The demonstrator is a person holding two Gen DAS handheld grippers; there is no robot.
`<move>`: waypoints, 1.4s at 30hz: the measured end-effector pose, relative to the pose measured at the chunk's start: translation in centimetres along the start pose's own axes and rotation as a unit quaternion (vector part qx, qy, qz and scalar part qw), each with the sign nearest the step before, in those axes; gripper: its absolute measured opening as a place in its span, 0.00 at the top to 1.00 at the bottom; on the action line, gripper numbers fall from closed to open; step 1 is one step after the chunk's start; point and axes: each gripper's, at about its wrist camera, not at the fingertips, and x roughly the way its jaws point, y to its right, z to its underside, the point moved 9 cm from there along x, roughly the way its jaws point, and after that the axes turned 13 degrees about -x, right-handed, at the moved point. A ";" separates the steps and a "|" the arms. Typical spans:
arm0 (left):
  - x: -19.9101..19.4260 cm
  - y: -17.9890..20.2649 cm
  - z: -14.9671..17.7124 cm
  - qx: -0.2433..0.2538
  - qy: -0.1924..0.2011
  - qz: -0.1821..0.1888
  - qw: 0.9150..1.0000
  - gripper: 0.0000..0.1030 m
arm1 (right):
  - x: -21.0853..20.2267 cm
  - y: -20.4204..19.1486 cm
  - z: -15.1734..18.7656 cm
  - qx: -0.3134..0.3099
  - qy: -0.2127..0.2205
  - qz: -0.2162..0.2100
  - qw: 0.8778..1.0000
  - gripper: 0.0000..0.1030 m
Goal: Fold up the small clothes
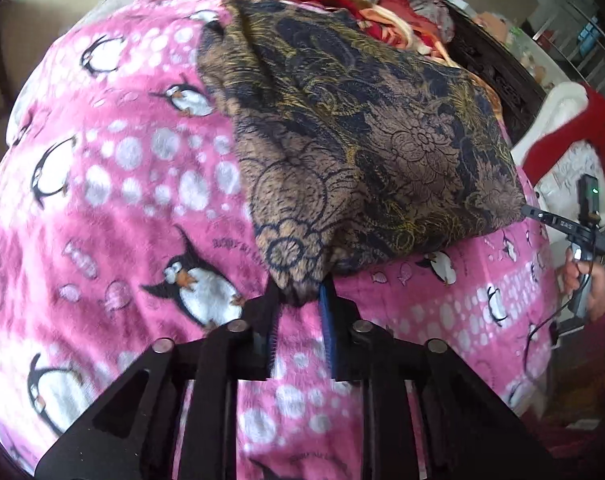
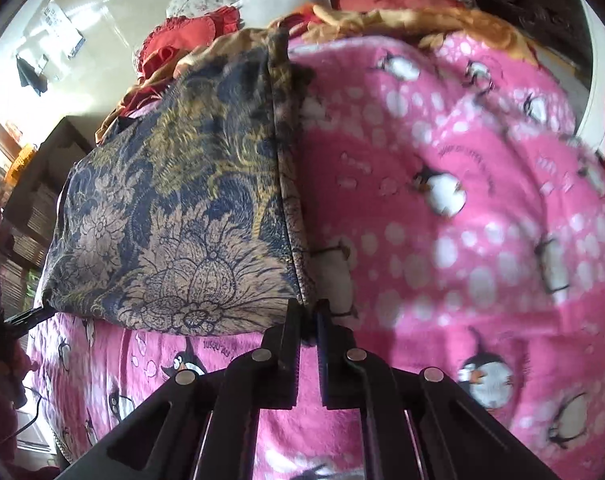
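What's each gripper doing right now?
Left gripper: closed on a corner of the floral cloth.
Right gripper: closed on another corner of it.

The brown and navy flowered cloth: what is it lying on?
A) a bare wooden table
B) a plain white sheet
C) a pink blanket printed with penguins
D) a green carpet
C: the flowered cloth is spread over a pink penguin blanket, with the left gripper and the right gripper each pinching one near corner of it.
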 end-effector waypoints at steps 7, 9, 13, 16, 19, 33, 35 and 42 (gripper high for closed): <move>-3.2 1.8 -2.7 0.008 0.068 -0.026 0.997 0.63 | -2.7 -3.5 -6.4 -0.040 0.095 0.020 0.994 0.46; -2.8 2.6 -3.6 0.001 0.076 -0.018 0.997 0.51 | -1.3 -5.4 -8.9 -0.065 0.099 0.020 0.993 0.46; 0.2 3.0 -4.8 -0.002 0.084 -0.059 0.995 0.48 | 2.5 -8.1 -14.0 -0.099 0.102 0.035 0.989 0.52; 2.5 1.9 -5.3 -0.012 0.075 -0.090 0.993 0.48 | 6.1 -8.7 -17.1 -0.098 0.091 0.037 0.990 0.54; 4.3 0.8 -5.5 -0.037 0.063 -0.097 0.993 0.48 | 9.2 -8.5 -19.4 -0.096 0.078 0.053 0.991 0.54; 4.4 1.2 -6.2 -0.026 0.079 -0.114 0.990 0.46 | 6.2 -13.5 -20.3 -0.107 0.098 0.027 0.989 0.52; 4.2 1.1 -5.7 -0.025 0.081 -0.117 0.989 0.46 | 6.2 -15.6 -19.4 -0.133 0.089 0.016 0.987 0.52; 4.4 1.2 -5.8 -0.023 0.083 -0.119 0.989 0.45 | 9.8 -18.2 -18.5 -0.147 0.060 0.007 0.987 0.52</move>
